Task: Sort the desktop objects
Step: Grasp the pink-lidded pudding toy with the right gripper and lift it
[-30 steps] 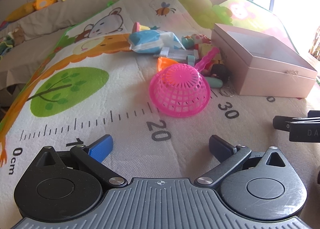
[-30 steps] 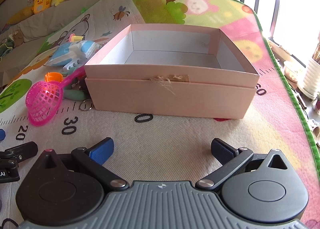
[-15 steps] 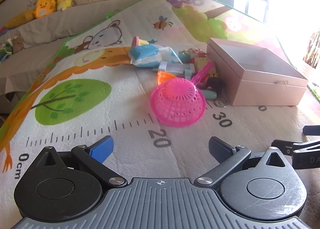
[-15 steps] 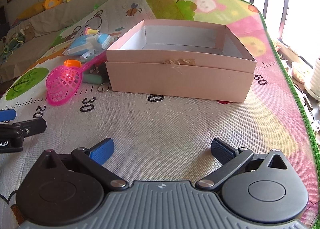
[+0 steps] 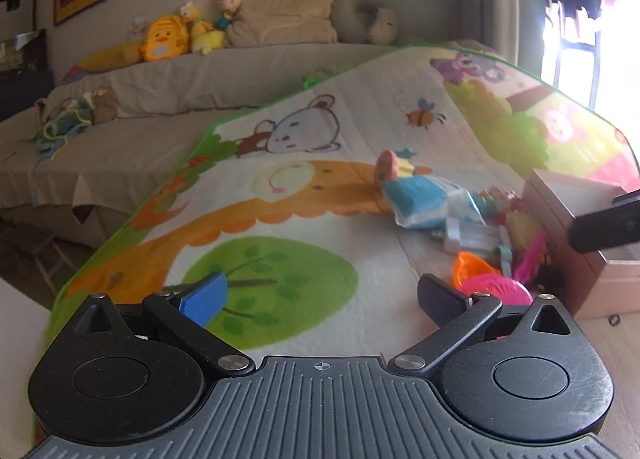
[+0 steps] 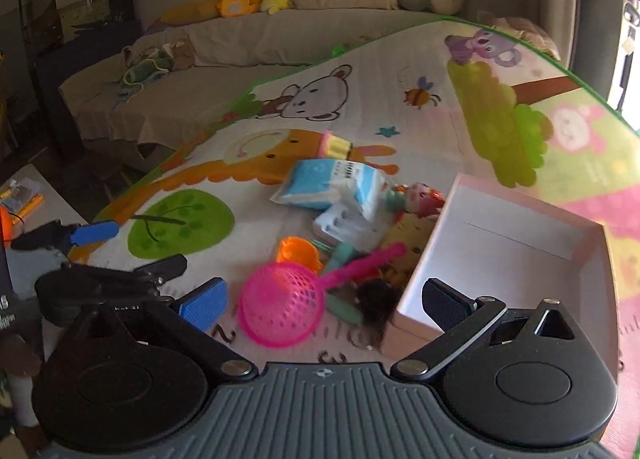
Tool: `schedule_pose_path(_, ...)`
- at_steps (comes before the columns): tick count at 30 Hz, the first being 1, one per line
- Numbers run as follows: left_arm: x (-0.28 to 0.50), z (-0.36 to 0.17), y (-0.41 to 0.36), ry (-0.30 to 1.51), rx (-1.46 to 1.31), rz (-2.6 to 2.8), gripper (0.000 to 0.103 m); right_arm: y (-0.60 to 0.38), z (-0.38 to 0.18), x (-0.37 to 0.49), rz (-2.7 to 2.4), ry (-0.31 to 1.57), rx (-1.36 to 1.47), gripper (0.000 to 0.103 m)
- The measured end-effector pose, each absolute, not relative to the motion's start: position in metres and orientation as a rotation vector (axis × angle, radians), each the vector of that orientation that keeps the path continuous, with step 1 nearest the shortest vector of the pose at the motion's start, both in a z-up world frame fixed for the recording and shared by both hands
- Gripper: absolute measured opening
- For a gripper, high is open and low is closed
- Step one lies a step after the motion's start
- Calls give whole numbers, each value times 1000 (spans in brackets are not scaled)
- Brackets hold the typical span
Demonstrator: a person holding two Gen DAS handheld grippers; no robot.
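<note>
Left wrist view sits low over the play mat [image 5: 304, 187], facing the sofa [image 5: 224, 71] far behind, toy pile at its right edge. Right wrist view looks from higher, closer on the pink scoop net [image 6: 282, 309] and pink box [image 6: 520, 235]. Both share mat, pile, box, sofa.

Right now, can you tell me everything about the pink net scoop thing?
The pink net scoop looks like shiny hot-pink plastic: a round mesh basket with a thick rim and a straight handle. It lies tipped on its side on the play mat, mouth turned away, handle running up to the right over the toy pile toward the pink box. An orange cup sits just behind it. Neither gripper touches it.
</note>
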State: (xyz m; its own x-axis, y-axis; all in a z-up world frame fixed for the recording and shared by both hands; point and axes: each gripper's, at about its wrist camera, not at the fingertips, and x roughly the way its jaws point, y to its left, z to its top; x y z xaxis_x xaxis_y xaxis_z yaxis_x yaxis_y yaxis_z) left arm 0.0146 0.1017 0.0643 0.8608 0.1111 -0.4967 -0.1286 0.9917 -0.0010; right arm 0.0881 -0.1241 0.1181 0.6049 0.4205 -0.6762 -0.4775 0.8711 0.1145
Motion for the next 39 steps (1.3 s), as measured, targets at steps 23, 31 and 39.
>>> schedule_pose_path(23, 13, 66, 162, 426, -278, 78, 103, -31, 91, 260, 509, 862, -30, 42)
schedule_pose_path(31, 21, 56, 106, 520, -128, -115, 103, -139, 122, 101, 537, 751, -93, 42)
schedule_pose_path(39, 24, 35, 29, 631, 57, -234, 103, -231, 52, 43, 524, 986, 170, 42)
